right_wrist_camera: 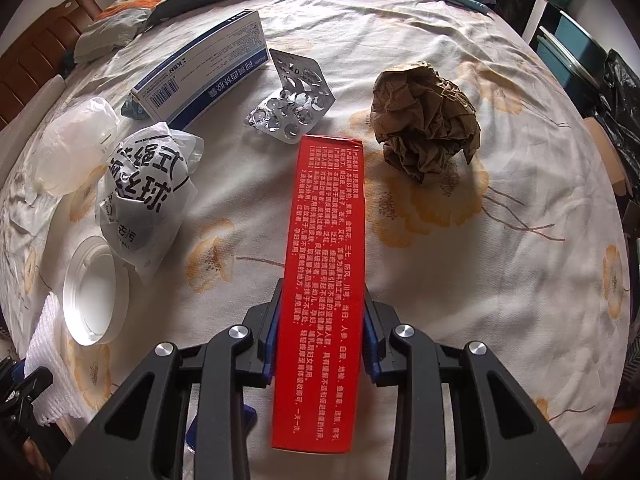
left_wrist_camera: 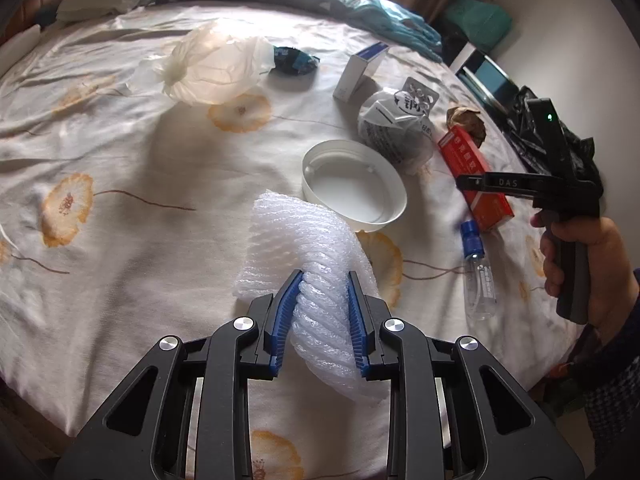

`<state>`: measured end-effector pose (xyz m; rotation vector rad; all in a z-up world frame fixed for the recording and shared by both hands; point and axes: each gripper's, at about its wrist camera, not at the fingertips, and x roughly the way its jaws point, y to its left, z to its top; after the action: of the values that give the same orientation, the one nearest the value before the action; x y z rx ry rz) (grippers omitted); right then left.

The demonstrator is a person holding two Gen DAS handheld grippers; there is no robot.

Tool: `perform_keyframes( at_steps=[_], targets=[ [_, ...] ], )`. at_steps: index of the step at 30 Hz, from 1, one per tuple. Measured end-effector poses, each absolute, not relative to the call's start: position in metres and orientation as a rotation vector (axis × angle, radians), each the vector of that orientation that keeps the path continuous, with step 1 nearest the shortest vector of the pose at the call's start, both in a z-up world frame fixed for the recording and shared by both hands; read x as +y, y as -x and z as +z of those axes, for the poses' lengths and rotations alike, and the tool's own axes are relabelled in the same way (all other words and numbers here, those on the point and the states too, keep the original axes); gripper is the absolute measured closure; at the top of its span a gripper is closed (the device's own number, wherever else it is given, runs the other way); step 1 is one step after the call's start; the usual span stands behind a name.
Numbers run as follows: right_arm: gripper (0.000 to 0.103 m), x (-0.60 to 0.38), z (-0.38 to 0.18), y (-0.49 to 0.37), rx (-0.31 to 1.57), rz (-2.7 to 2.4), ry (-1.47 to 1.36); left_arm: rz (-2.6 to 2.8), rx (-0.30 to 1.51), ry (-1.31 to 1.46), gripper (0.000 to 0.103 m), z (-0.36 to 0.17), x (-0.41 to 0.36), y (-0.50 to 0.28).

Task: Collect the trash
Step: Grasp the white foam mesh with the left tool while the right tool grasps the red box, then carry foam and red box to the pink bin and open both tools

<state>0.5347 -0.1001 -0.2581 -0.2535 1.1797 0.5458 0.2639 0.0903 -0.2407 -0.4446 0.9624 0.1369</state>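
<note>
So, in the left wrist view the left gripper (left_wrist_camera: 325, 300) is clenched on a white foam net (left_wrist_camera: 308, 248), its blue pads (left_wrist_camera: 285, 308) pressing into the foam from both sides; the net still lies partly on the bed sheet (left_wrist_camera: 120, 140). Nothing seems collected yet from here: a white lid (left_wrist_camera: 354, 186), a printed bag (left_wrist_camera: 394, 132), a blister pack (left_wrist_camera: 418, 96), a white-blue box (left_wrist_camera: 360, 70), a clear bag (left_wrist_camera: 212, 64), a dark wrapper (left_wrist_camera: 294, 60), a brown paper ball (left_wrist_camera: 466, 122), a red box (left_wrist_camera: 474, 178) and a small bottle (left_wrist_camera: 478, 272) all lie on the bed. A black bin bag (left_wrist_camera: 560, 140) sits off the right edge of the bed, behind the right gripper (left_wrist_camera: 474, 183), which a hand (left_wrist_camera: 580, 264) holds over the red box.

In the right wrist view the right gripper (right_wrist_camera: 323, 328) grips the red box (right_wrist_camera: 326, 272) by its long sides, the far end of the box lying on the sheet (right_wrist_camera: 460, 300). The paper ball (right_wrist_camera: 426, 124), blister pack (right_wrist_camera: 292, 108), white-blue box (right_wrist_camera: 208, 72), printed bag (right_wrist_camera: 148, 192) and lid (right_wrist_camera: 94, 288) lie around it.

I judge the task barely begun: 2 pieces are gripped, neither is bagged, and at least 7 more wait.
</note>
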Motion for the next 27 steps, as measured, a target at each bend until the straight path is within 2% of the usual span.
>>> perform_keyframes(
  at_steps=[7,15,21,27],
  targets=[
    [0.073,-0.127,-0.208,-0.497,1.079,0.596,0.195,0.068,0.961,0.417,0.077,-0.214,0.074,-0.213],
    [0.073,-0.164,-0.136,-0.368,0.952,0.798,0.181,-0.048,1.033,0.35,0.077,-0.201,0.043,-0.132],
    [0.073,-0.184,-0.141,-0.267,1.005,0.919,0.184,-0.103,1.145,0.295,0.077,-0.218,0.024,-0.085],
    [0.073,-0.187,-0.187,-0.2,1.148,0.969,0.225,-0.168,1.302,0.255,0.077,-0.265,0.012,-0.067]
  ],
)
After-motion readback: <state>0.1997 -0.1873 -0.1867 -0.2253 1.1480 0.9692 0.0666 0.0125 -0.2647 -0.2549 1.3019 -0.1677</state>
